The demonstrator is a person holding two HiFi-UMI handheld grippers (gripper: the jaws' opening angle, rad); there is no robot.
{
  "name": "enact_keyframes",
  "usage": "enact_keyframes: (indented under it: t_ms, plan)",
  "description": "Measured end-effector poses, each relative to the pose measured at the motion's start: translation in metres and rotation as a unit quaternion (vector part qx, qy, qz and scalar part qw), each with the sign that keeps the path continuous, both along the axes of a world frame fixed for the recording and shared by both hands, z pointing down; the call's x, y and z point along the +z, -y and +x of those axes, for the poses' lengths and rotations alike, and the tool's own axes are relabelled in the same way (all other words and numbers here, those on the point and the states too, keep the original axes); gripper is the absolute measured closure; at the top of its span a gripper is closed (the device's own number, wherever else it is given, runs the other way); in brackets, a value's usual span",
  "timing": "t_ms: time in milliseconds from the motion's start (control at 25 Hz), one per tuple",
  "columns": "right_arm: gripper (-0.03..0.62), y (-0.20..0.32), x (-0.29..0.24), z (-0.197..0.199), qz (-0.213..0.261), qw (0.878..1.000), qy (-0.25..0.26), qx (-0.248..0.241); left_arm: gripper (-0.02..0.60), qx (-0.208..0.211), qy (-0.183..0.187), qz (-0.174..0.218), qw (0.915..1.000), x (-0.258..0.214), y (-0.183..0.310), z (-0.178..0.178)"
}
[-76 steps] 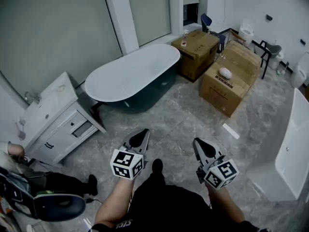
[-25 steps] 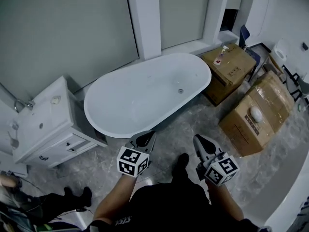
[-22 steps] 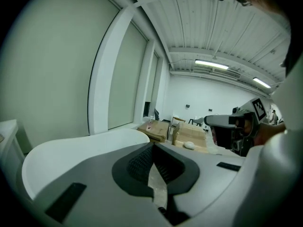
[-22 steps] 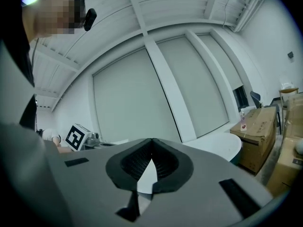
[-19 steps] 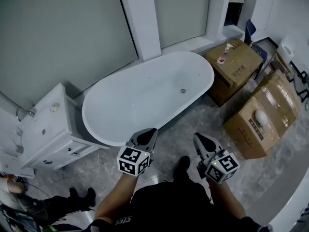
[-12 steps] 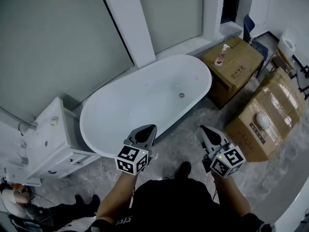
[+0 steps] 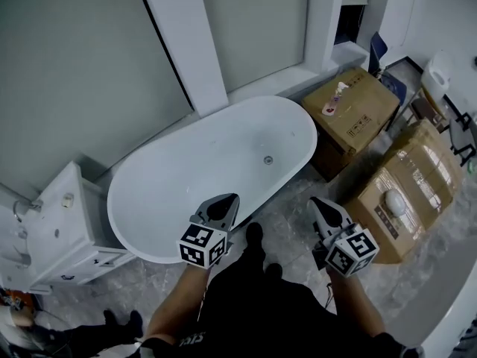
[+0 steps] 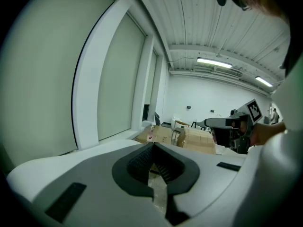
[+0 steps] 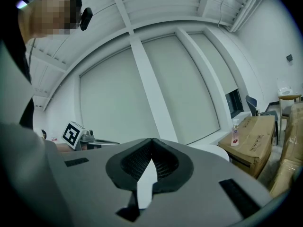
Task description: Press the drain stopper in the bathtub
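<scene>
The white oval bathtub (image 7: 186, 189) lies right ahead of me in the head view. Its small round metal drain stopper (image 7: 268, 159) sits in the tub floor toward the right end. My left gripper (image 7: 227, 198) is shut and empty, hovering over the tub's near rim. My right gripper (image 7: 317, 202) is also shut and empty, above the floor just right of the tub. In the left gripper view the jaws (image 8: 152, 146) meet at the tips, and the right gripper view shows its own pair (image 9: 151, 151) closed too. Neither gripper touches the stopper.
A white vanity cabinet (image 7: 56, 233) stands left of the tub. Cardboard boxes (image 7: 350, 114) (image 7: 410, 181) crowd its right end, one with a small bottle (image 7: 339, 89) on it. A white column (image 7: 182, 43) and grey wall panels back the tub. My foot (image 7: 255, 235) is at the tub's edge.
I have walked up to the tub, which now lies closer and lower in the head view. Both grippers stayed shut and held their pose in front of me.
</scene>
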State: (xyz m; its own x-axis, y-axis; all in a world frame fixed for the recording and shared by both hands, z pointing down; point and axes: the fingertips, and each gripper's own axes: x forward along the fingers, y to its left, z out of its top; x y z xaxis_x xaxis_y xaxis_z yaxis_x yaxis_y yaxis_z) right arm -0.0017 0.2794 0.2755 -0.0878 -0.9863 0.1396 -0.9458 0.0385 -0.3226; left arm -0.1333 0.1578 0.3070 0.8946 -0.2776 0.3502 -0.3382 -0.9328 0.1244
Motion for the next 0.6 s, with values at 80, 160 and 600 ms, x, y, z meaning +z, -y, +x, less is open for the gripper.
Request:
enact_keyframes:
  t_ms: [80,160,600]
  plan:
    - [0.58,0.021,0.002,0.009,-0.007,1.0,-0.003,0.001,0.571,0.004,-0.003,-0.006,1.0,0.005,0.021,0.013]
    - [0.58,0.047,0.005,0.018,-0.015,1.0,-0.006,0.003,0.571,0.006,-0.007,-0.009,0.9999,0.01,0.049,0.026]
    - [0.58,0.241,0.006,0.057,-0.041,0.999,-0.023,-0.019,0.571,0.041,-0.009,-0.002,0.9991,0.015,0.224,0.098]
